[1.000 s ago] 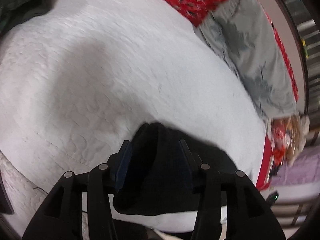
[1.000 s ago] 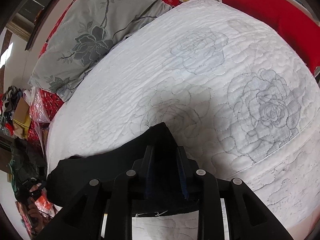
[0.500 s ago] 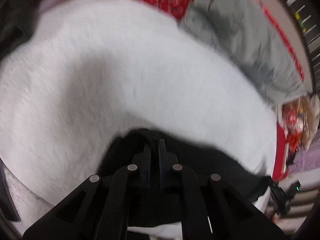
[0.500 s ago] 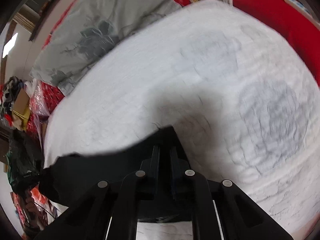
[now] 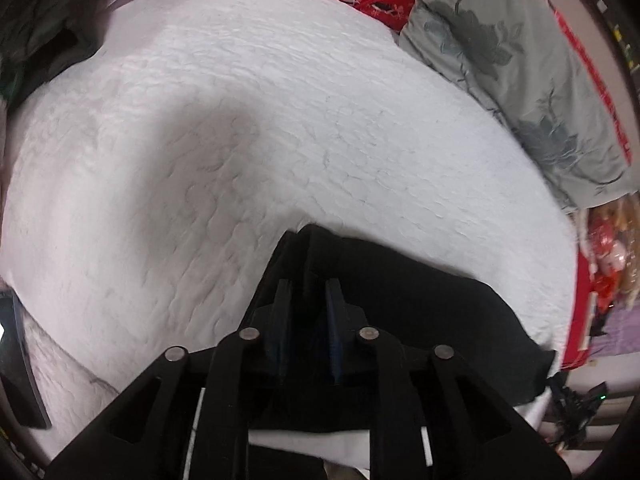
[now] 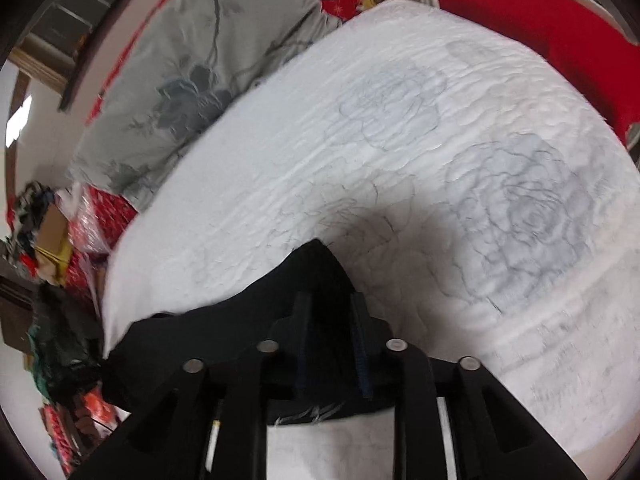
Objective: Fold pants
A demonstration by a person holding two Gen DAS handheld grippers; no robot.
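Left wrist view: the left tongs stand narrowly parted with a corner of the black pants pinched between the blue pads. The pants spread rightward across the white quilted bed, near its front edge. A grey floral pillow lies at the far right.

Right wrist view: the right tongs clamp another peaked corner of the pants (slightly blurred), the cloth trailing left over the bed. The pillow sits upper left.
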